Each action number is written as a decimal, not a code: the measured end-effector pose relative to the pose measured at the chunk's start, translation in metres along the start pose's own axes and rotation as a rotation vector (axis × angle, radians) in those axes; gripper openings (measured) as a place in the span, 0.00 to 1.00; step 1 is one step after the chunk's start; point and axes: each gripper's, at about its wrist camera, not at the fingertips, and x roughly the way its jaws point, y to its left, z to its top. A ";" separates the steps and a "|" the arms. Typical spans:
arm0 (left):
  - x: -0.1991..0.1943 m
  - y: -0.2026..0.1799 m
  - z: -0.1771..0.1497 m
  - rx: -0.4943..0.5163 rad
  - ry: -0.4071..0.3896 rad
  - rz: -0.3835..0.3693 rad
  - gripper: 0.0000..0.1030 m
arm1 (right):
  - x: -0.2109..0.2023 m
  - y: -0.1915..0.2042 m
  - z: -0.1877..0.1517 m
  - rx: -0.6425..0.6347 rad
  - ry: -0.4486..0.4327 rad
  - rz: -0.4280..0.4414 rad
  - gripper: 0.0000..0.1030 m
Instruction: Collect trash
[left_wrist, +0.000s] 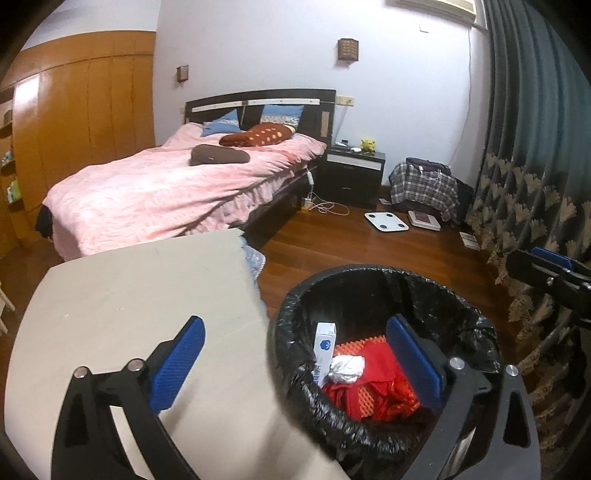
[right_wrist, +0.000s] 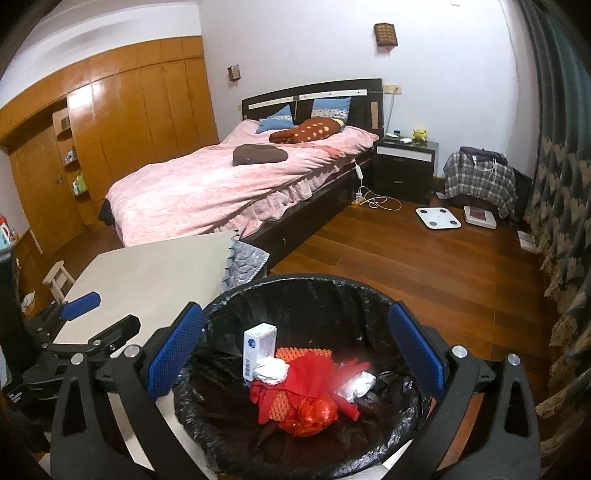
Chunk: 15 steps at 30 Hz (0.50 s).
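Here both tongs, left (left_wrist: 295, 354) and right (right_wrist: 295, 354), gape empty above the bin (right_wrist: 229, 306).

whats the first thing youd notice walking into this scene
The black-lined trash bin in the foreground, right below the open right gripper, holds red wrapping, a white box and crumpled tissue. Behind it the pink-quilted bed fills the middle of the room. The open left gripper hangs between the bin and the pale table beside it.

One lined bin (right_wrist: 221, 306), one white box (right_wrist: 258, 347), two crumpled white wads (right_wrist: 273, 371), two floor scales (right_wrist: 438, 218)
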 end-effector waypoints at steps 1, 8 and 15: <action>-0.005 0.001 0.001 -0.005 -0.004 0.004 0.94 | -0.003 0.003 0.000 0.000 0.001 0.006 0.95; -0.033 0.001 0.007 -0.016 -0.042 0.017 0.94 | -0.022 0.022 0.003 -0.029 -0.009 0.032 0.95; -0.051 0.004 0.008 -0.024 -0.073 0.033 0.94 | -0.033 0.038 0.004 -0.064 -0.016 0.050 0.95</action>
